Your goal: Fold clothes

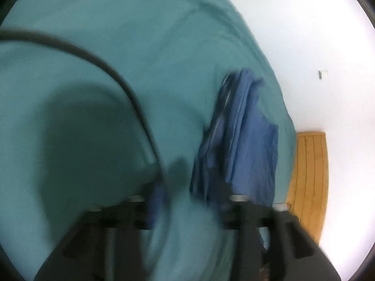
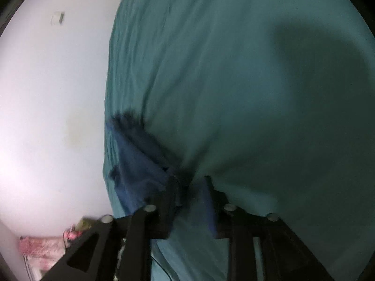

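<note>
A blue garment (image 1: pixel 243 140) lies bunched in long folds on the teal bed sheet (image 1: pixel 140 46), near the sheet's right edge. My left gripper (image 1: pixel 188 196) is open, its fingers wide apart with bare sheet between them; the right finger touches the garment's near end. In the right wrist view the same blue garment (image 2: pixel 138 164) lies at the left edge of the sheet (image 2: pixel 234 70). My right gripper (image 2: pixel 189 187) stands open with a narrower gap, and the garment's corner reaches its left finger. Both views are blurred by motion.
A black cable (image 1: pixel 93 58) arcs across the left wrist view. A white wall (image 1: pixel 304 35) with a small socket (image 1: pixel 323 74) borders the bed, and wooden floor (image 1: pixel 307 182) shows beside it. Pink patterned fabric (image 2: pixel 42 250) lies low at the left.
</note>
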The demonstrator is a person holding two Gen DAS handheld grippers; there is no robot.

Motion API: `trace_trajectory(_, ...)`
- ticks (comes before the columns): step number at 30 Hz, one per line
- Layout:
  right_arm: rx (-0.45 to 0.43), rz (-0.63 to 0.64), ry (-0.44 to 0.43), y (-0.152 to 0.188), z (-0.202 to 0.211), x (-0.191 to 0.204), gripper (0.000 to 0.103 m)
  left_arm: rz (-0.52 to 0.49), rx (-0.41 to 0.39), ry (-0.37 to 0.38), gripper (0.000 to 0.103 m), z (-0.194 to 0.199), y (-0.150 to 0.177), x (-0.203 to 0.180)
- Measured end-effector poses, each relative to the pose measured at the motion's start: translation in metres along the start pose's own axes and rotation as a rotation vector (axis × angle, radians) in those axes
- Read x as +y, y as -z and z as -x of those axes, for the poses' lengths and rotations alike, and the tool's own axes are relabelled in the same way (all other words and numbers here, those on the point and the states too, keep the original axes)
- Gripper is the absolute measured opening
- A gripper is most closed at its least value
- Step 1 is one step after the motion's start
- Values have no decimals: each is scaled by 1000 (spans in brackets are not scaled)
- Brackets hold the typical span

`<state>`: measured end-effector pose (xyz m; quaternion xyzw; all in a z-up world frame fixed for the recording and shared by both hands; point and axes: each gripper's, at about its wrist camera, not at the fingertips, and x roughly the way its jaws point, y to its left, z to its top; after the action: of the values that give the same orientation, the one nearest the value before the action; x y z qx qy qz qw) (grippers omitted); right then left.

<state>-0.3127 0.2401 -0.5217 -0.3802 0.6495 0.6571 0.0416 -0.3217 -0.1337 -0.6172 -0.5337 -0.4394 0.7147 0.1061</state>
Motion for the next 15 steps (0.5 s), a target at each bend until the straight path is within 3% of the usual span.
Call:
trace_trajectory(1,-9,-31,-35,4,1,-2,72,33,-15,20,85,-5,9,-1)
trace_trajectory(5,1,-226,-237,22,-33,-22,71,127,-50,66,85,-40,11,-15)
trace_trajectory(6,-10,-284,-283,26,-45,-29,66,145,-57,72,85,-50,7,-19)
trace_trajectory(9,-63,-435,-366,38,-75,-45,20,199,-78,90,85,-79,-3,-32)
trace_trajectory(10,-85,-438,-376,40,-77,-45,17,217,-84,95,81,-89,-7,-36)
trace_trajectory(13,-110,-398,-416,38,-74,-34,14,271,-105,113,25,-119,-17,-50)
trace_trajectory(15,-105,-296,-337,29,-60,-22,12,186,-72,85,22,-125,-37,-57)
